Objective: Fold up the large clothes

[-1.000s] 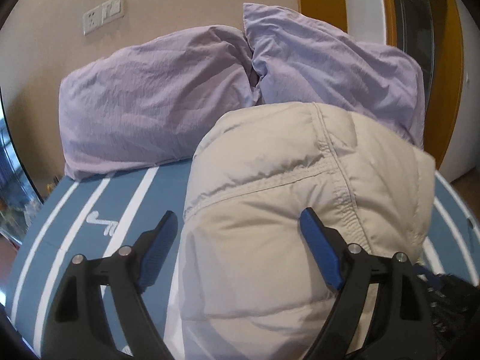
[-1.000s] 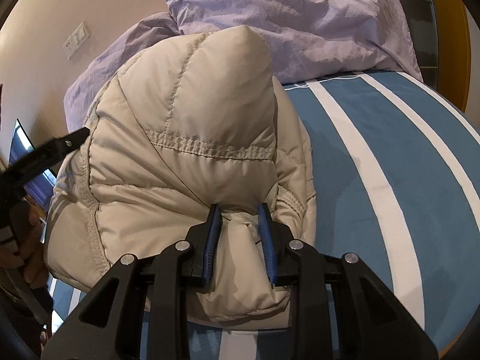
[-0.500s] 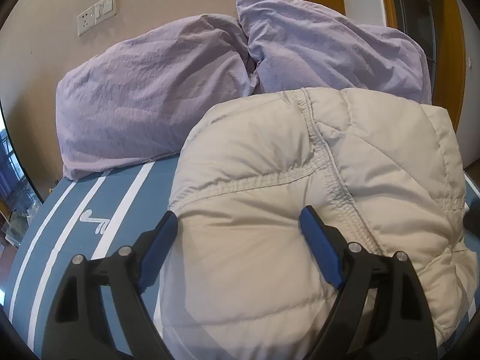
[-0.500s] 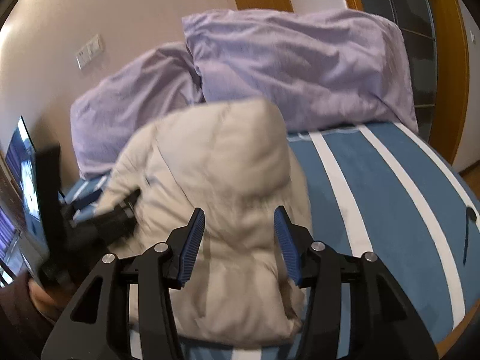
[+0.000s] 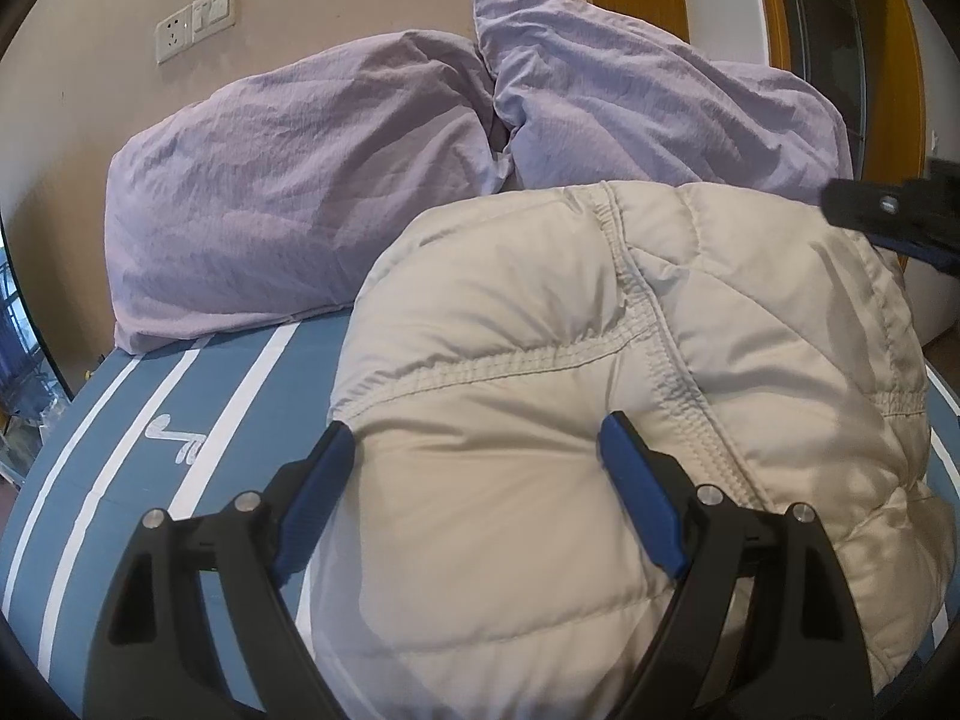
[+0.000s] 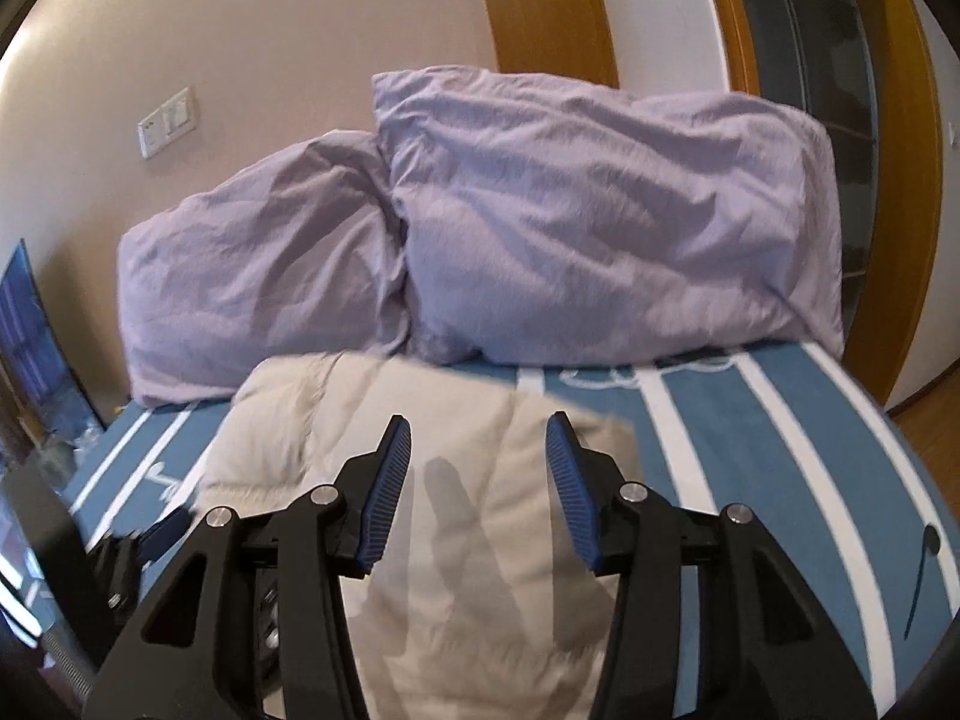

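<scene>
Your left gripper [image 5: 474,450] is spread wide with its blue pads against the near bulge of the beige puffer jacket [image 5: 630,396], clamping nothing. Your right gripper [image 6: 478,447] is also wide open, holding nothing, above the jacket. The jacket sits bunched in a folded mound on the blue, white-striped bed [image 6: 780,450], just in front of two lilac pillows [image 6: 540,222] that lean on the wall under a socket plate [image 5: 195,21]

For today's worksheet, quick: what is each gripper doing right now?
Left gripper: open, holding nothing, around the jacket.
Right gripper: open, holding nothing.
</scene>
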`<control>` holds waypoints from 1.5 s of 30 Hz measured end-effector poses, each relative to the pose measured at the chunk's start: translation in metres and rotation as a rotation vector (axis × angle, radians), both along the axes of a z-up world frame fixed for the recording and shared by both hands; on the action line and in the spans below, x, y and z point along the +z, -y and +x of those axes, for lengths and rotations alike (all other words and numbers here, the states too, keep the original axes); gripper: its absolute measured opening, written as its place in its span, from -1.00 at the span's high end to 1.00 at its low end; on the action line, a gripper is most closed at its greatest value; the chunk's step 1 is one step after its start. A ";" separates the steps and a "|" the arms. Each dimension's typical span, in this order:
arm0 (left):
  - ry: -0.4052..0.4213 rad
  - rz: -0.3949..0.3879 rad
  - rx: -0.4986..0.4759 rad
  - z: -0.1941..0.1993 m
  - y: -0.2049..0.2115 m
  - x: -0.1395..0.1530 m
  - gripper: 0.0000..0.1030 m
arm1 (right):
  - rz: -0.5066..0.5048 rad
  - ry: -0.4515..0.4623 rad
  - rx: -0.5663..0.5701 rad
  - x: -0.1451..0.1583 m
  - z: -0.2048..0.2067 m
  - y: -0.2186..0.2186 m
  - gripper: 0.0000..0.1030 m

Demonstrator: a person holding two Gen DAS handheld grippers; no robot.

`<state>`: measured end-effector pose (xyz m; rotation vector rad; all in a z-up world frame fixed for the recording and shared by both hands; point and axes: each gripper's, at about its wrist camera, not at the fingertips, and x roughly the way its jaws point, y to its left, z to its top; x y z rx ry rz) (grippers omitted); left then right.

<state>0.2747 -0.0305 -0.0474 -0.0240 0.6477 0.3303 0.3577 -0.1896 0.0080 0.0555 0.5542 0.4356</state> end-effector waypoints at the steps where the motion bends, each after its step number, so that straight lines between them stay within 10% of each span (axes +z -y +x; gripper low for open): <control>1: 0.002 -0.003 -0.001 0.000 0.000 0.000 -0.65 | -0.010 -0.007 -0.011 -0.004 0.005 -0.002 0.05; 14: 0.010 -0.050 -0.051 -0.001 0.002 0.012 -0.66 | 0.038 -0.165 -0.045 -0.078 0.035 0.008 0.10; 28: 0.000 -0.019 0.017 0.045 -0.015 0.063 -0.70 | 0.011 -0.185 -0.076 -0.087 0.038 0.006 0.10; 45: -0.086 0.091 0.074 0.079 -0.016 0.002 -0.82 | -0.014 -0.158 -0.086 -0.086 0.034 0.002 0.09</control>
